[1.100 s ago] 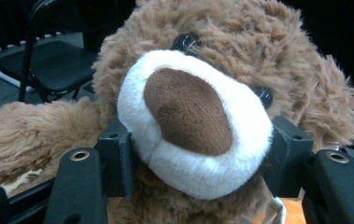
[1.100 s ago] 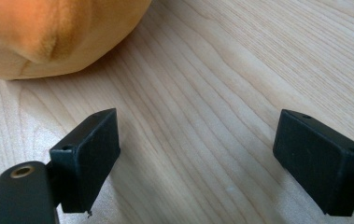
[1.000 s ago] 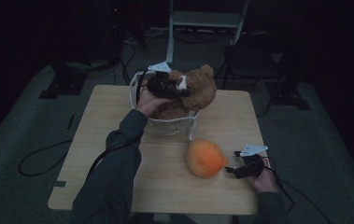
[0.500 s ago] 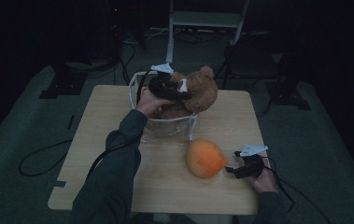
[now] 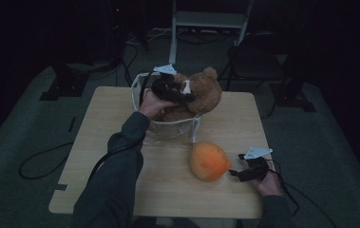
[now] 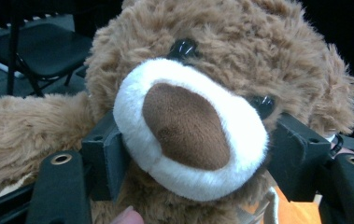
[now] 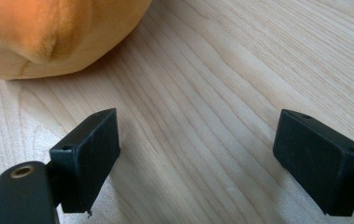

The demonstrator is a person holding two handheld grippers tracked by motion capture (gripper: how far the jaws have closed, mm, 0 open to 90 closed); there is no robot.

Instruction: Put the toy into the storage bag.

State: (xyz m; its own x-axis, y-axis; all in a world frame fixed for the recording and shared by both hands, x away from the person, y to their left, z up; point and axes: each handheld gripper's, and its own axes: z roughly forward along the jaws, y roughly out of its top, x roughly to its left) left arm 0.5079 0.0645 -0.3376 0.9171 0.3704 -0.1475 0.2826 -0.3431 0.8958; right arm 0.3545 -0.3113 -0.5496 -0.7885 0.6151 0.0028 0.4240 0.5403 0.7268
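The left tool (image 5: 183,93), its jaws just widening around the bear (image 5: 201,95) in the basket (image 5: 168,130), seems to release; the right tool (image 5: 237,173) waits apart at the orange plush's (image 5: 209,161) three o'clock.

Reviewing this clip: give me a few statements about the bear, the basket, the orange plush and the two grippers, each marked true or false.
1. The teddy bear sits in the white basket. True.
2. The left gripper has the bear's white muzzle between its fingers. True; its jaws have just been opening.
3. The right gripper is clamped on the orange plush. False: it stands open on the table beside the plush, with bare wood between the fingers.
4. The orange plush lies inside the basket. False: it lies on the table in front of it.
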